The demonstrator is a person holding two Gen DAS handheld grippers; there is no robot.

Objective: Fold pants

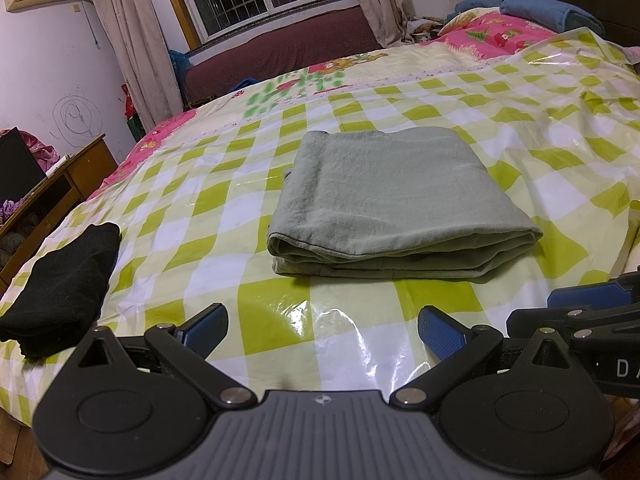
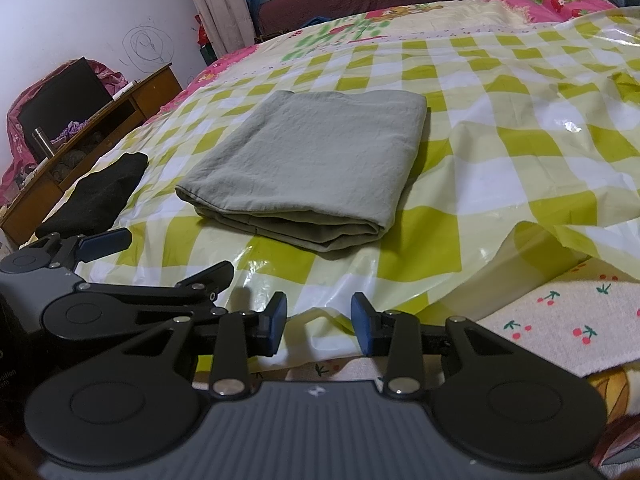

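The grey-green pants lie folded into a flat rectangular stack on the green-and-white checked plastic sheet on the bed; they also show in the right wrist view. My left gripper is open and empty, held near the bed's front edge, short of the pants. My right gripper is open and empty, also short of the pants. It shows at the right edge of the left wrist view, and the left gripper shows at the left of the right wrist view.
A folded black garment lies at the sheet's left edge, also in the right wrist view. A wooden desk stands left of the bed. Blue rolled bedding lies at the far right. A cherry-print cloth shows under the sheet's corner.
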